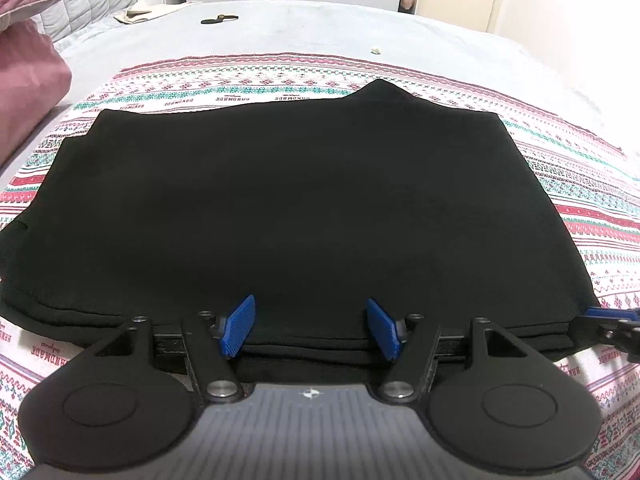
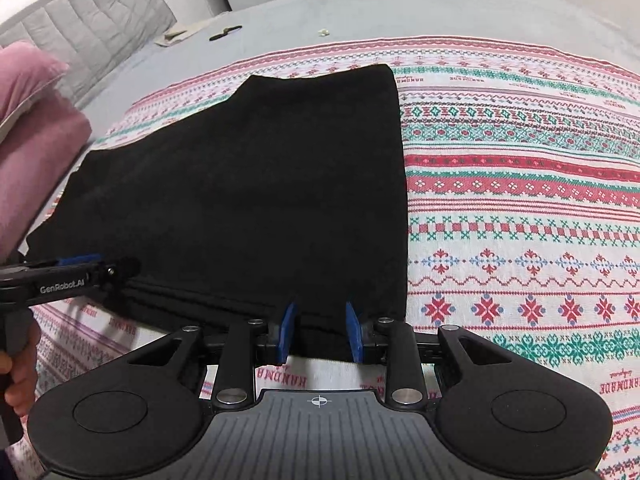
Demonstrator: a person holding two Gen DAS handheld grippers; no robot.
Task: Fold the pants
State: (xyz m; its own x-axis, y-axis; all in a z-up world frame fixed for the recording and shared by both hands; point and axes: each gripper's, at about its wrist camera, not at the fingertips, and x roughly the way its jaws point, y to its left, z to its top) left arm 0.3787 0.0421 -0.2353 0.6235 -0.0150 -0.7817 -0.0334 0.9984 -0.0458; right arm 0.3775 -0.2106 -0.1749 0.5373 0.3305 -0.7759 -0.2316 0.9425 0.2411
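Two sets of tongs sit at the near edge of the black pants. On the left gripper, the blue pads stand wide apart. They rest over the near hem of the pants, and nothing is pinched between them. On the right gripper, the blue pads stand closer together, with a gap between them. They hang at the near right corner of the pants. The edge of the cloth lies in that gap, but I cannot tell if the pads press on it.

From the right camera, the left gripper shows at the left side, held by a hand. From the left camera, the tip of the right gripper peeks in at the right edge.

The pants are folded into a flat, thick block. They lie on a patterned blanket with red, green and white stripes. The blanket is spread on a grey bed. Pink pillows lie at the left side. A small dark thing rests far back on the bed, well apart from the pants.
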